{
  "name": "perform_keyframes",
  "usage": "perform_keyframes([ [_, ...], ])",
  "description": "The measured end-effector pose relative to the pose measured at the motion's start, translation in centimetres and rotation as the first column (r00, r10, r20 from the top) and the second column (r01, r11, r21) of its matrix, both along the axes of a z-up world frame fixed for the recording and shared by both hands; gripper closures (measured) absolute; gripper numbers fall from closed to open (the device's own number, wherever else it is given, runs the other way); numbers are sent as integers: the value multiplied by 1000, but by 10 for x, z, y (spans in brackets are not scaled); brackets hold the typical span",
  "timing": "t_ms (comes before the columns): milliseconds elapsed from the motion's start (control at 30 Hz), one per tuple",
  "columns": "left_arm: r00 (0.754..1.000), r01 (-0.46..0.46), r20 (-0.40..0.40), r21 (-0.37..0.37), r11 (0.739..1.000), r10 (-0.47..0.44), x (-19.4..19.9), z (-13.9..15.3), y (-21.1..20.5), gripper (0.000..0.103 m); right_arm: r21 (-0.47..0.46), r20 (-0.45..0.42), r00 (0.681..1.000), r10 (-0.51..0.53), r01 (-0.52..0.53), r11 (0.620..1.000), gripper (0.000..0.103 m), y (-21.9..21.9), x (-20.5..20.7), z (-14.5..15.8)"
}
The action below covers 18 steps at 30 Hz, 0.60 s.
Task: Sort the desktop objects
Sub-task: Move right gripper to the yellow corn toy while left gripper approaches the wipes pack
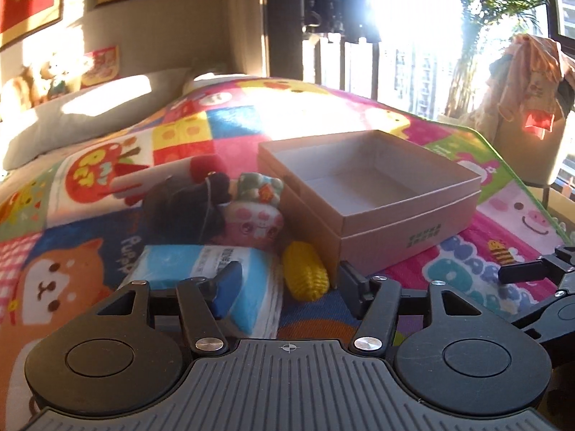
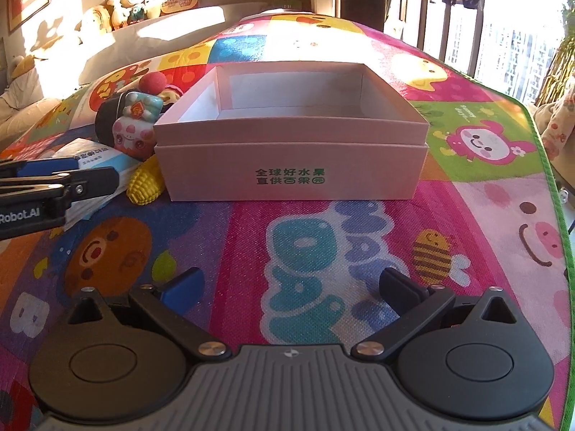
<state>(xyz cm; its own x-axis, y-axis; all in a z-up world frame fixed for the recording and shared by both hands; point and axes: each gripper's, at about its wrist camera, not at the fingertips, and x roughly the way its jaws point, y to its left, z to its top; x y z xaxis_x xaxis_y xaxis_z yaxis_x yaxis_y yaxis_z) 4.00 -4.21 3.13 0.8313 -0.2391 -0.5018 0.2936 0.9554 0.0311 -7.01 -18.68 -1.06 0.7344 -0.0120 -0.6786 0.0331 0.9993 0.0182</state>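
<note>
Left wrist view: left gripper (image 1: 287,283) spread wide above the tissue pack (image 1: 201,273) and toy corn (image 1: 305,274), beside the pink box (image 2: 291,158) mid-mat (image 2: 323,251); right gripper (image 2: 291,287) also apart, holding nothing

An open pink cardboard box (image 2: 293,165) sits centre frame. Left of it cluster a yellow toy corn (image 2: 145,183), pink figurine (image 2: 134,131), blue-white tissue pack (image 1: 215,276), and dark pouch (image 1: 183,204).
</note>
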Motion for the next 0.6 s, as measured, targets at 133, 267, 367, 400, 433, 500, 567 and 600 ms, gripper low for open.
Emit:
perform_keyframes([
  [133,999,42,-14,71,997,-41,11,-8,-16,43,-3,0,1000,-1,1,1000,0,1,0,0],
  [267,995,84,-64,108,991,-78,24,-22,-16,60,-3,0,1000,0,0,1000,0,1,0,0],
  [367,995,88,-53,127,988,-82,25,-25,-15,67,-3,0,1000,0,0,1000,0,1,0,0],
  [400,996,85,-40,133,987,-80,22,-24,-14,67,-4,0,1000,0,0,1000,0,1,0,0],
  [433,997,80,-29,142,987,-77,20,-22,-14,67,-4,0,1000,0,0,1000,0,1,0,0],
  [500,996,87,-23,152,985,-84,11,-18,-11,67,-3,0,1000,0,0,1000,0,1,0,0],
  [567,995,101,-35,147,984,-97,0,-14,-8,67,-2,0,1000,-1,1,1000,0,1,0,0],
  [600,993,115,-50,137,984,-109,-7,-13,-7,67,-1,1,1000,-1,1,1000,0,1,0,0],
])
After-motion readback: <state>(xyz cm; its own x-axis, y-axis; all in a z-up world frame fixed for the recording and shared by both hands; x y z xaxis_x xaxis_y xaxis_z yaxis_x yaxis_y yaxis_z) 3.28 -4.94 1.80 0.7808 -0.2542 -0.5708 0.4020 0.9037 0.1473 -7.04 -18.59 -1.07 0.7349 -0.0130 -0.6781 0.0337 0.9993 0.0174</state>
